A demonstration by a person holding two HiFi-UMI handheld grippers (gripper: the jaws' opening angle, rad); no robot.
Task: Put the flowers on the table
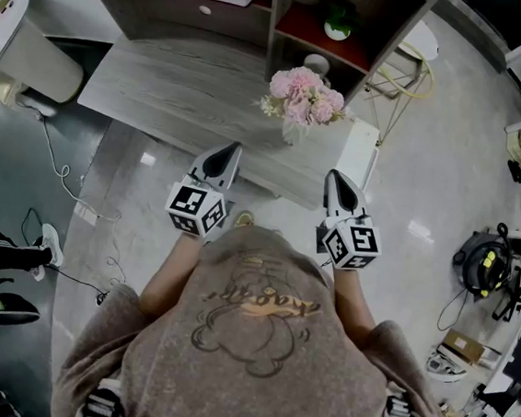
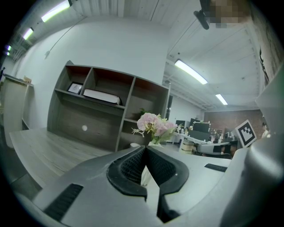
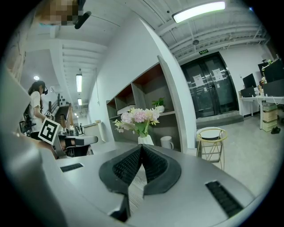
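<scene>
Both grippers show in the head view: my left gripper (image 1: 232,151) and right gripper (image 1: 334,177) are closed on nothing, level at the tabletop's (image 1: 162,91) near edge. The flowers (image 1: 305,97) stand toward its far right, beyond my tips. Left gripper view: jaws together, flowers straight ahead, long axis upright, blooms up. Right gripper view: jaws closed too. The vase (image 3: 145,140) looks narrow and top-heavy, so I judge a nudge from shut jaws could topple it toward the right edge.

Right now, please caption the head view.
Pink flowers on grey wooden table; shut left tool and shut right tool point toward them.
</scene>
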